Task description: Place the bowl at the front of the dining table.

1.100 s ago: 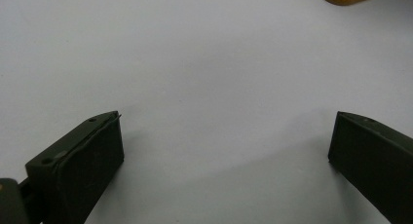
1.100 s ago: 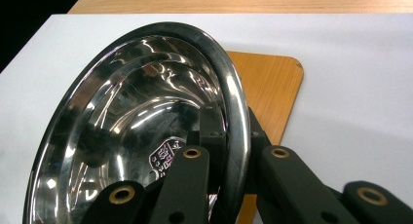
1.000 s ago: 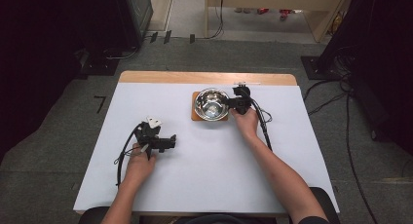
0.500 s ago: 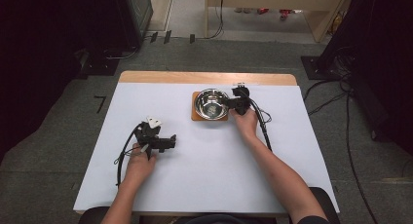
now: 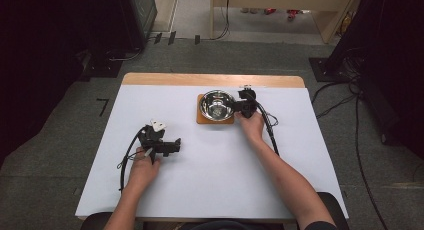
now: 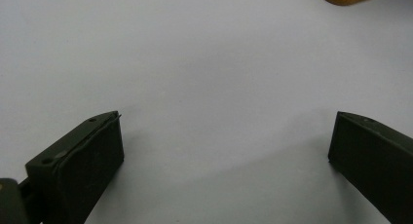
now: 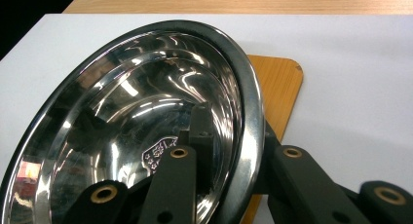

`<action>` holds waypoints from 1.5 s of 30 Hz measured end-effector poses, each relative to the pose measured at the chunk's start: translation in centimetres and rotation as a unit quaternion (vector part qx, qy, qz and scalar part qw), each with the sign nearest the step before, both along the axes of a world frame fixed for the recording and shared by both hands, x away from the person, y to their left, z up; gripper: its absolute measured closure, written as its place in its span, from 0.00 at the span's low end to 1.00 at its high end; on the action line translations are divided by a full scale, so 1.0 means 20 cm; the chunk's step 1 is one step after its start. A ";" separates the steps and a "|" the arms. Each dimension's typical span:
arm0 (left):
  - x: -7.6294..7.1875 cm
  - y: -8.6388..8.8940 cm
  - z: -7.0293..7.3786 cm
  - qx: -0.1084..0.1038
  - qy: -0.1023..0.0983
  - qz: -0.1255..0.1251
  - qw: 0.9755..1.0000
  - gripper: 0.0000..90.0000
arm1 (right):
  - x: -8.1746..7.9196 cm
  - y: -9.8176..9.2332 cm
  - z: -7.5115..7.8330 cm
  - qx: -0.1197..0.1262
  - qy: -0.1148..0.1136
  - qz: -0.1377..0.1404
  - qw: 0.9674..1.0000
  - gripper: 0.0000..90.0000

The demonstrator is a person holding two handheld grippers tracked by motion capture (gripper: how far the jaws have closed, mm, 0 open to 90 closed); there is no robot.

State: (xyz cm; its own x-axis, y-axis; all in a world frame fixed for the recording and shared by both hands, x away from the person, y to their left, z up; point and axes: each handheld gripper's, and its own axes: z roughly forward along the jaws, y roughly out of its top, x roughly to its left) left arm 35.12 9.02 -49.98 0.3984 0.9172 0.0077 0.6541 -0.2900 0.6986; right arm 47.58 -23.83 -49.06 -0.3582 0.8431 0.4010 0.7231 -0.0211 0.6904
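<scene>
Landmark: wooden board. Left gripper rests on the white surface well nearer the person than the board, fingers wide apart, nothing between them. Right gripper at the board's right edge: jaws straddle the rim of the steel bowl, one finger inside, one outside. Jaws have just been opening, with the rim between them; the bowl sits on the board. Judgement: bowl placed, release under way. Count: one bowl, one board, two grippers.
</scene>
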 end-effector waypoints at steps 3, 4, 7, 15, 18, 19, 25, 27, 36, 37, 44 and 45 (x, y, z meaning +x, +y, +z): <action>0.00 0.00 0.00 0.000 0.000 0.000 1.000 0.00 | 0.00 0.00 0.00 0.002 0.003 0.002 1.000 0.83; 0.00 0.00 0.00 0.000 0.000 0.000 1.000 0.00 | 0.00 0.00 0.00 0.002 0.003 0.001 1.000 0.82; 0.00 0.00 0.00 0.000 0.000 0.000 1.000 0.00 | 0.00 -0.01 0.00 0.002 -0.001 -0.002 1.000 0.80; 0.00 0.00 0.00 0.000 0.000 0.000 1.000 0.00 | 0.00 -0.02 0.00 -0.001 -0.002 -0.004 1.000 0.72; 0.00 0.00 0.00 0.000 0.000 0.000 1.000 0.00 | 0.00 -0.02 0.01 -0.007 -0.010 0.001 1.000 0.67; 0.00 0.00 0.00 0.000 0.000 0.000 1.000 0.00 | 0.00 -0.02 0.01 -0.009 -0.011 0.003 1.000 0.65; 0.00 0.00 0.00 0.000 0.000 0.000 1.000 0.00 | 0.00 -0.02 0.01 -0.014 -0.019 0.009 1.000 0.54; 0.00 0.00 0.00 0.000 0.000 0.000 1.000 0.00 | 0.00 -0.02 0.02 -0.011 -0.024 0.010 1.000 0.50; 0.00 0.00 0.00 0.000 0.000 0.000 1.000 0.00 | -0.02 -0.03 0.05 -0.033 -0.045 0.003 0.998 0.38; 0.00 0.00 0.00 0.000 0.000 0.000 1.000 0.00 | -0.02 -0.03 0.05 -0.033 -0.046 0.003 0.998 0.37; 0.00 0.00 0.00 0.000 0.000 0.000 1.000 0.00 | -0.03 -0.03 0.08 -0.035 -0.055 0.009 0.998 0.33; 0.00 0.00 0.00 0.000 0.000 0.000 1.000 0.00 | -0.03 -0.03 0.09 -0.031 -0.058 0.009 0.998 0.33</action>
